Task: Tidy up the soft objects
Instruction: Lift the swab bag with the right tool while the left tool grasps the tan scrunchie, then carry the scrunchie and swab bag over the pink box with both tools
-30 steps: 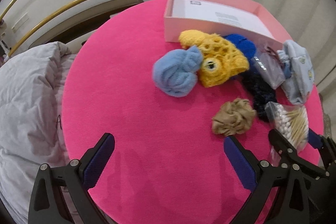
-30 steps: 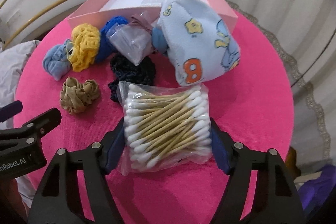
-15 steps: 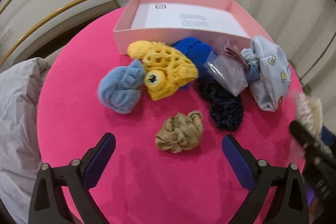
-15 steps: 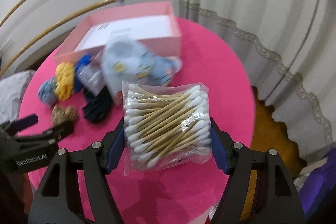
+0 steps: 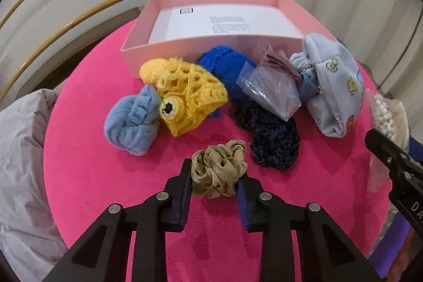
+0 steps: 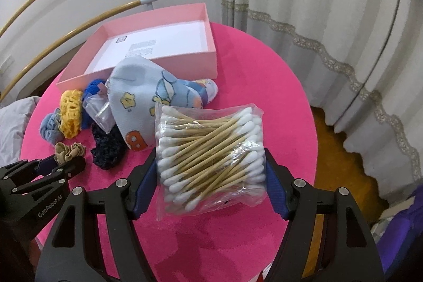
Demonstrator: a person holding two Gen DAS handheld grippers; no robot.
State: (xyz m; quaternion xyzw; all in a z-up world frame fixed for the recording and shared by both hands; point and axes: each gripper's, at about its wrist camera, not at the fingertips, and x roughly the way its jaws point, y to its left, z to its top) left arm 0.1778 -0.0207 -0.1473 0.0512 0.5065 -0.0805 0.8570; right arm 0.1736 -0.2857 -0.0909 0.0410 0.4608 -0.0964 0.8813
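On the round pink table (image 5: 105, 189) lies a tan satin scrunchie (image 5: 218, 171), between the blue pads of my left gripper (image 5: 214, 176). Its jaws are closing and both pads touch the fabric. From the right wrist view the same scrunchie (image 6: 70, 149) shows at the left gripper's tip. My right gripper (image 6: 210, 157) is shut on a clear bag of cotton swabs (image 6: 208, 149), held above the table. An open pink box (image 5: 185, 49) stands at the back with only a printed sheet inside.
In front of the box lie a yellow crochet piece (image 5: 185, 97), a light blue cloth (image 5: 132, 123), a royal blue knit (image 5: 227, 70), a dark navy crochet piece (image 5: 272, 139), a small clear bag (image 5: 269, 91) and a printed baby hat (image 5: 335, 86). Grey bedding (image 5: 21, 136) lies left, curtains (image 6: 330, 17) right.
My left gripper came up to the tan scrunchie and its wide-open jaws closed around it. My right gripper lifted the swab bag off the table and drew back to the right.
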